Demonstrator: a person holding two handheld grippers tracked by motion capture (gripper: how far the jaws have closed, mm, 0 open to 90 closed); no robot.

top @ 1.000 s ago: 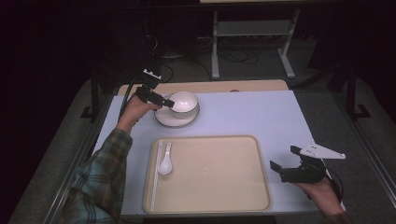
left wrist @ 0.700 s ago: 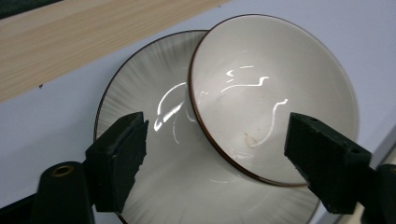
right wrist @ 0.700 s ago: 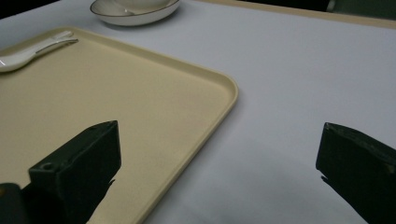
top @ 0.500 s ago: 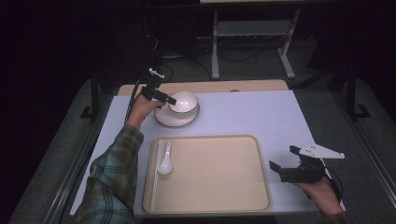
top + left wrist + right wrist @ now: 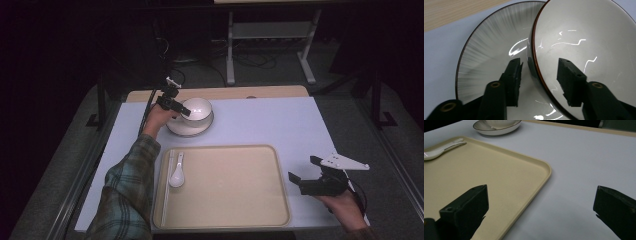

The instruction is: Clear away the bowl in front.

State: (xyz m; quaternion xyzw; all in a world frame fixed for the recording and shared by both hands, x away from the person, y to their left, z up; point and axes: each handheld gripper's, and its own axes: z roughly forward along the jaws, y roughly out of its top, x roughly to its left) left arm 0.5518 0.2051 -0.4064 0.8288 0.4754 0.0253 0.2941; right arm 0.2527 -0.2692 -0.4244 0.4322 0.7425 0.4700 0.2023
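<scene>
So my left hand-held gripper (image 5: 539,77) is down at the bowl (image 5: 586,47), which sits on a plate (image 5: 486,55) at the far left of the bench (image 5: 280,125). The bowl's rim runs right between the jaws, one jaw outside over the plate and the other inside the bowl. The jaws have just been closing in on that rim, but I can still see a gap on both sides, so nothing is gripped yet.

My right hand-held gripper (image 5: 541,210) is released, jaws wide apart, hovering over the near right corner of the tray (image 5: 499,177). One jaw is above the tray, the other above bare bench. A white spoon (image 5: 439,150) lies in the tray at its far left edge, well away from this gripper.
</scene>
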